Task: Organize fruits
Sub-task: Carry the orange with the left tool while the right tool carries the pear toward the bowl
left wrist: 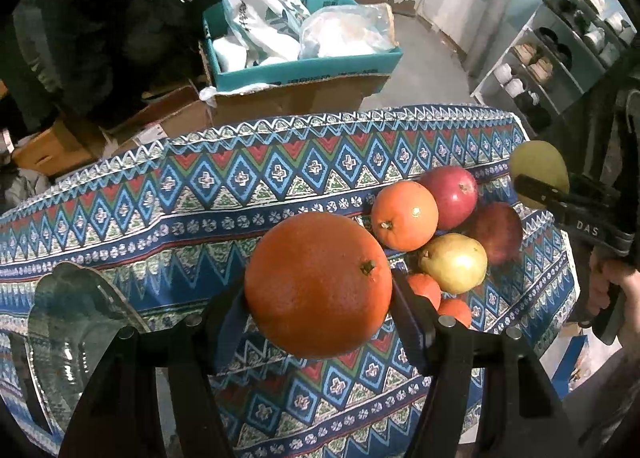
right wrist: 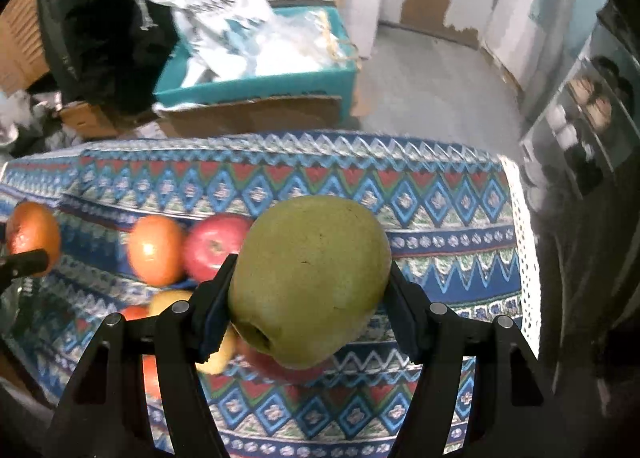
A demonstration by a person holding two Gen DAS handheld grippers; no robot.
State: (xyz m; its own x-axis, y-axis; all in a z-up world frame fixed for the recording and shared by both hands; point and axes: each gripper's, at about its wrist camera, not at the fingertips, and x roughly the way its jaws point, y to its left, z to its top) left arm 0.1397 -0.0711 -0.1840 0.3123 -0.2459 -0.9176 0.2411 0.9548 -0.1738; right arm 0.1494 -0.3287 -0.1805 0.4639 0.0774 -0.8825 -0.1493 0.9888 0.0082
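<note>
Two fruits are up off the bench at once: our left gripper [left wrist: 318, 306] is clamped on a big orange [left wrist: 318, 284], and our right gripper [right wrist: 308, 308] is clamped on a green pear [right wrist: 310, 278], both held above the patterned cloth [left wrist: 160, 194]. Still lying on the cloth, bunched together w/ no order we can see: a smaller orange [left wrist: 404, 216], a red apple [left wrist: 452, 196], a yellow pear [left wrist: 454, 262], another red apple [left wrist: 500, 232] behind it, plus approx. two small orange fruits [left wrist: 426, 288] partly hidden by the gripper. A glass bowl [left wrist: 68, 322] sits at the left edge; nothing shows inside it. We'd judge the sort is early: two picked, none placed, most of the pile left.
</note>
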